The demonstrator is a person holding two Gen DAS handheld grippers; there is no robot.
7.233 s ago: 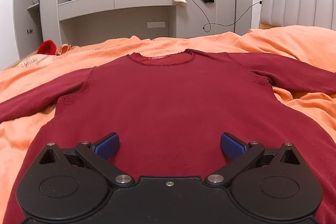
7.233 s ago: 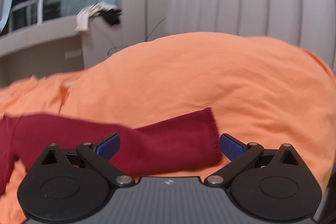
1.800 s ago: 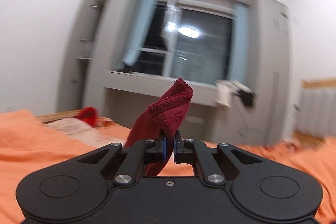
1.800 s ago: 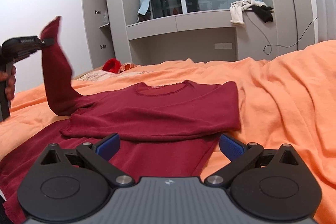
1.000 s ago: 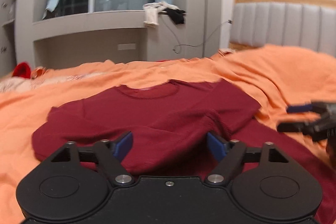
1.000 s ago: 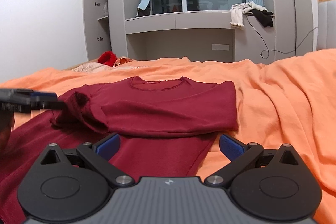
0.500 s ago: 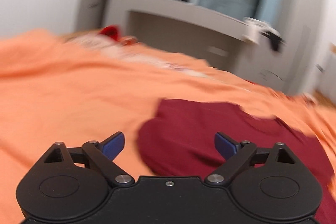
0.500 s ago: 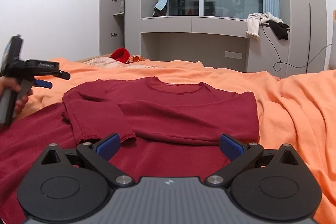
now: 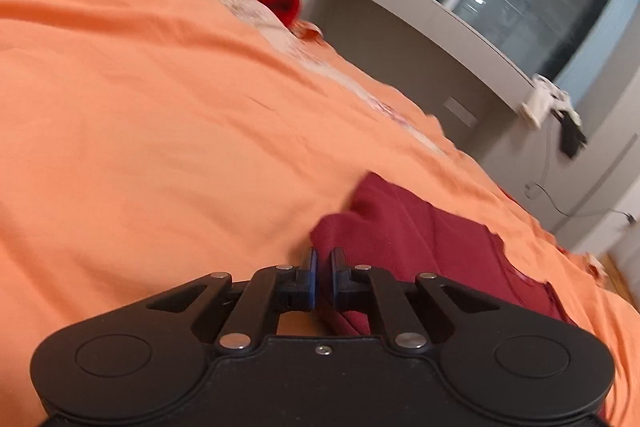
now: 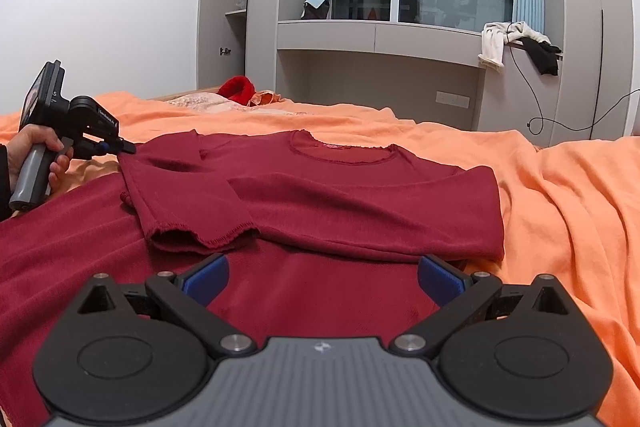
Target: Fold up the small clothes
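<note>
A dark red long-sleeved top point(image 10: 344, 187) lies on the orange bedspread point(image 10: 568, 211), both sleeves folded across its chest. My left gripper point(image 9: 322, 277) is shut on the top's left shoulder fold point(image 9: 344, 227); in the right wrist view it shows at the left point(image 10: 120, 147), pinching that edge. My right gripper point(image 10: 322, 277) is open and empty, hovering over the lower body of the top, just below the folded sleeve cuffs point(image 10: 200, 233).
A grey built-in desk and window unit point(image 10: 380, 39) stands behind the bed. Clothes point(image 10: 516, 43) and a cable hang on its right end. A red item point(image 10: 238, 89) lies at the bed's far left. Rumpled bedspread rises at the right.
My left gripper has closed on the top's left shoulder fold; half a second ago it was open beside it. My right gripper has edged forward, still open.
</note>
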